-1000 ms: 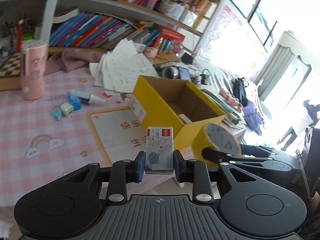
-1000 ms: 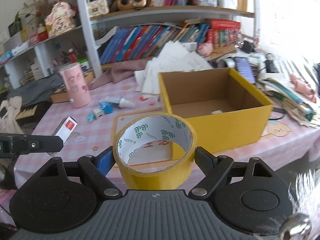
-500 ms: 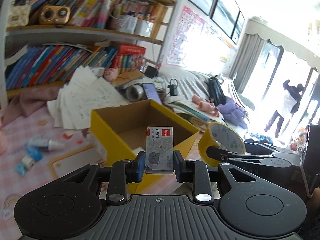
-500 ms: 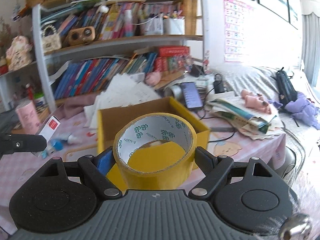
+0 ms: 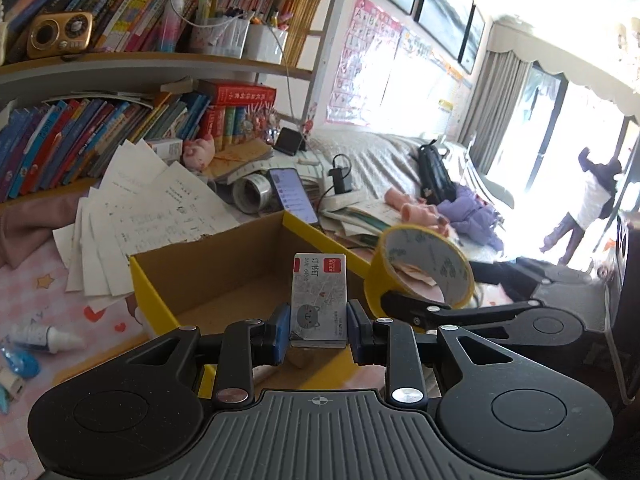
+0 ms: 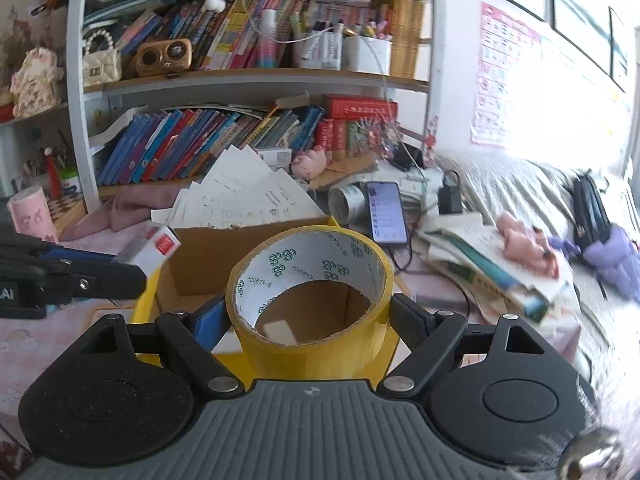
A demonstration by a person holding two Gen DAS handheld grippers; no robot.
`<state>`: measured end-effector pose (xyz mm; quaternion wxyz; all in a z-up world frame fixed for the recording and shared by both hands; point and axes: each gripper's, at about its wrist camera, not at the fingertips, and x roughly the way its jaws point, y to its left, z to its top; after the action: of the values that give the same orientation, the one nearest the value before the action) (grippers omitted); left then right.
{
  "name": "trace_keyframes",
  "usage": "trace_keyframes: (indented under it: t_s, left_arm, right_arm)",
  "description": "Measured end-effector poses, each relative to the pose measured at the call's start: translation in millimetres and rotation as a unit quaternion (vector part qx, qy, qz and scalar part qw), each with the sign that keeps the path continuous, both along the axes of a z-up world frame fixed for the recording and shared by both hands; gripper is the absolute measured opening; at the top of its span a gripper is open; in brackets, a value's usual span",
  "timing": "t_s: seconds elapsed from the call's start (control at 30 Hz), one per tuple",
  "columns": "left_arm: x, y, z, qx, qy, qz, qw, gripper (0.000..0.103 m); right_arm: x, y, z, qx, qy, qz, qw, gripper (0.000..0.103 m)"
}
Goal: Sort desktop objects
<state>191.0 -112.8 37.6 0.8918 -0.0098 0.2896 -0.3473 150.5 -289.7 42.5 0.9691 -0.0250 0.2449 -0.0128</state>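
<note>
My left gripper [image 5: 319, 328] is shut on a small grey staple box [image 5: 319, 300] with a red label, held upright over the near wall of the yellow cardboard box [image 5: 152, 304]. The same staple box [image 6: 150, 247] shows at the left of the right wrist view. My right gripper [image 6: 308, 322] is shut on a roll of yellow tape [image 6: 310, 344], its hole facing the camera, just above the open yellow box [image 6: 148, 308]. In the left wrist view the tape roll [image 5: 424, 276] hangs at the box's right side. A pale card lies on the box floor.
Fanned white papers [image 5: 152, 216] lie behind the box. A phone [image 6: 386, 212], a silver tape roll [image 5: 250, 192], a charger and stacked books [image 6: 492, 268] crowd the right. A glue tube [image 5: 44, 336] lies at left. Bookshelves stand behind. A person [image 5: 588, 208] stands by the far window.
Both grippers have swung to the right and closer to the yellow box, each keeping its object; the box now sits directly under them, and the pink cup and chessboard have slid out of view.
</note>
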Motion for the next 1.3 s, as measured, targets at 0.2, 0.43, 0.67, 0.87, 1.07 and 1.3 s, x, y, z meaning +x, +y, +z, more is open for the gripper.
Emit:
trace_keyframes:
  t_s: [0.2,0.43,0.67,0.87,1.07,1.3]
  left_arm:
    - [16.7,-22.1,-2.4,0.018,0.0,0.024,0.9995,0.028]
    - [33.1,-41.0,-9.8,0.059,-0.002,0.058,0.9966,0.028]
    - [50.0,-56.1,-26.9,0.077,0.025,0.088,0.9928,0.028]
    - [66.6,-59.4,-47.9,0.097,0.071,0.112,0.9864,0.028]
    - [76.2,-67.5,-63.9,0.123,0.101,0.111,0.9809,0.028]
    - [77.9,-67.4,-68.7,0.14,0.108,0.124,0.9763,0.028]
  right_arm:
    - [34.5,-13.4,-4.7,-0.012,0.011,0.051,0.999,0.083]
    - [64.9,-28.0,-11.8,-0.029,0.012,0.097,0.995,0.083]
    - [93.6,-40.0,-25.7,-0.034,0.04,0.137,0.989,0.083]
    - [114.1,-37.9,-46.9,-0.045,0.097,0.169,0.98,0.083]
    - [126.0,-37.5,-65.6,-0.049,0.145,0.186,0.971,0.083]
    - [130.1,-36.1,-68.7,-0.054,0.146,0.196,0.968,0.084]
